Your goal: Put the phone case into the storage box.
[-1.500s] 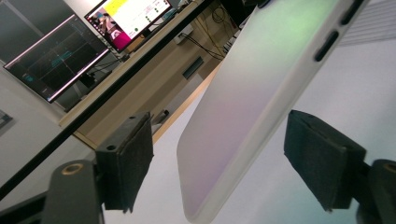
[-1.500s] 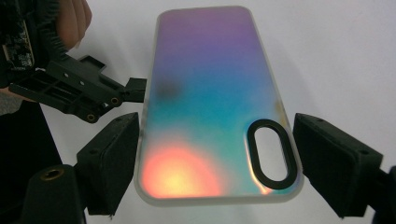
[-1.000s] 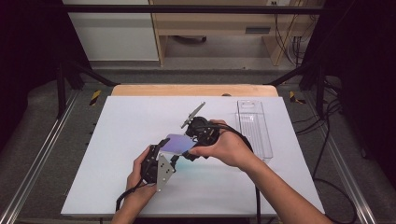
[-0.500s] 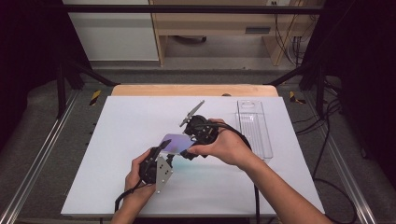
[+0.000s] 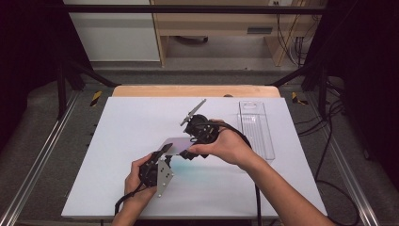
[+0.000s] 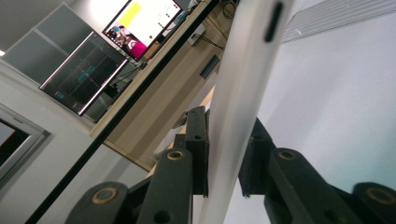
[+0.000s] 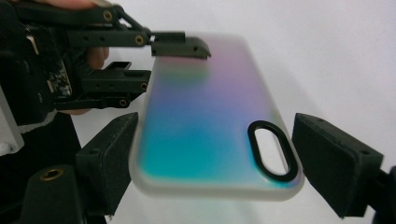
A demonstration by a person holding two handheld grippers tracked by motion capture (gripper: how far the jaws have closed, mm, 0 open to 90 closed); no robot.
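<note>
Both the left gripper (image 5: pixel 164 151) and right gripper (image 5: pixel 184 154) clamp the iridescent frosted plastic phone case (image 7: pixel 210 116); the left gripper's jaws have just been closing and should seat squarely before transfer.

Overhead light is washing the white table (image 5: pixel 117 141) bright while the surroundings are sinking into darkness. Soft shadows are pooling under the hands. Up close, the phone case (image 7: pixel 210 121) is blurring at its near edge, and the monitor (image 6: pixel 140 23) is glaring.
</note>
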